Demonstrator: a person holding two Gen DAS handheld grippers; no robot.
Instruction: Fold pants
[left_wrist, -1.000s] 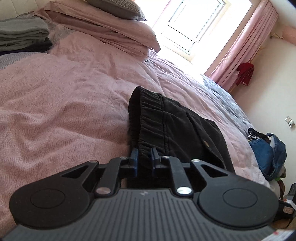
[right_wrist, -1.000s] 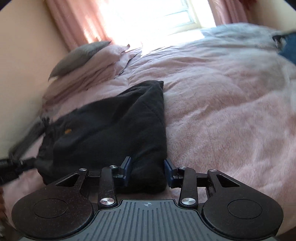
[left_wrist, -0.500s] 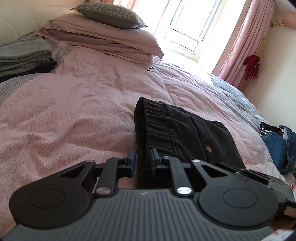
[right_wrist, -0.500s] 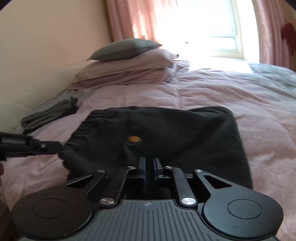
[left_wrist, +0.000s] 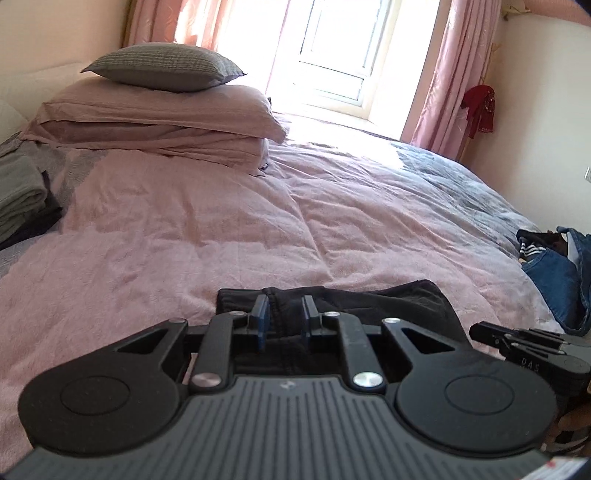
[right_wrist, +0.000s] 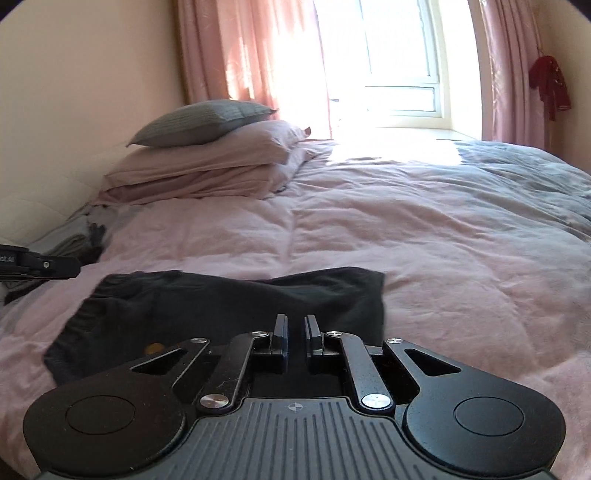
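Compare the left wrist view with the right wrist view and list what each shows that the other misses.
Only the left wrist view shows the blue jeans heaped off the bed's right edge and the right hand-held gripper from the side. Only the right wrist view shows the orange button on the pants. Both show the black pants, pink duvet, stacked pillows, window and red garment.

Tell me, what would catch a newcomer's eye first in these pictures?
Probably the black pants, folded into a flat dark block on the near edge of the pink bedspread. Then the blazing window between pink curtains, and the grey pillow topping the pink pillows at the head of the bed.
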